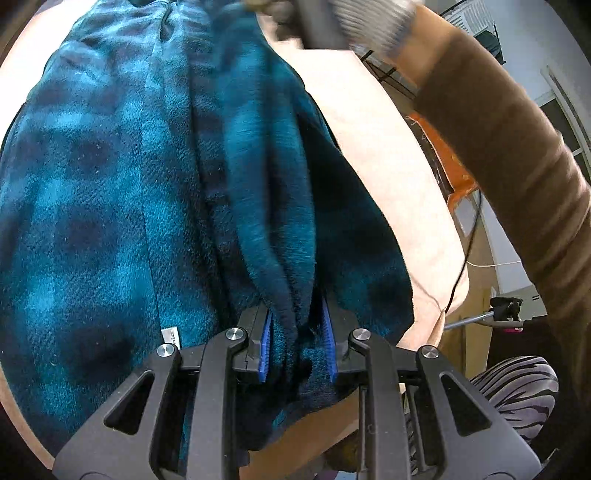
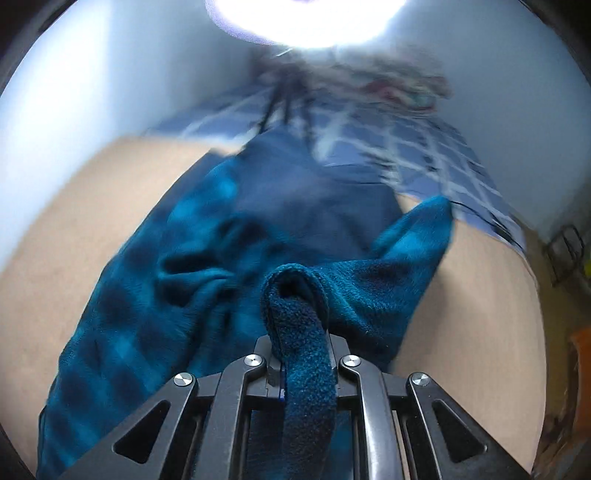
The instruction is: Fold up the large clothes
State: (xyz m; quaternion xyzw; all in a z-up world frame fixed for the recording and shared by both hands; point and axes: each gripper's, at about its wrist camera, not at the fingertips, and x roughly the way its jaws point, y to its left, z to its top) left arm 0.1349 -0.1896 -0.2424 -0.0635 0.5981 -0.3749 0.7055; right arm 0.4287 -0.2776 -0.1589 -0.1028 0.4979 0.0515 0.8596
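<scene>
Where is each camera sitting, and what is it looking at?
Left wrist view: sits just behind the left tongs, looking along them at the teal-and-black checked fleece garment on the tan table; the person's brown-sleeved arm shows.
Right wrist view: sits behind the right tongs, looking across the table toward a blurred blue-and-white checked surface; no body part shows.
Both share the same fleece garment, pinched in each tongs.

place: home, likely bedroom | bed with blue-and-white grid bedding (image 2: 424,147) sat behind tan tabletop (image 2: 74,229) | heap of clothes (image 2: 399,88) lay blurred at the bed's far end | round ceiling lamp (image 2: 306,18) glared above | window (image 1: 565,122) showed at right
</scene>
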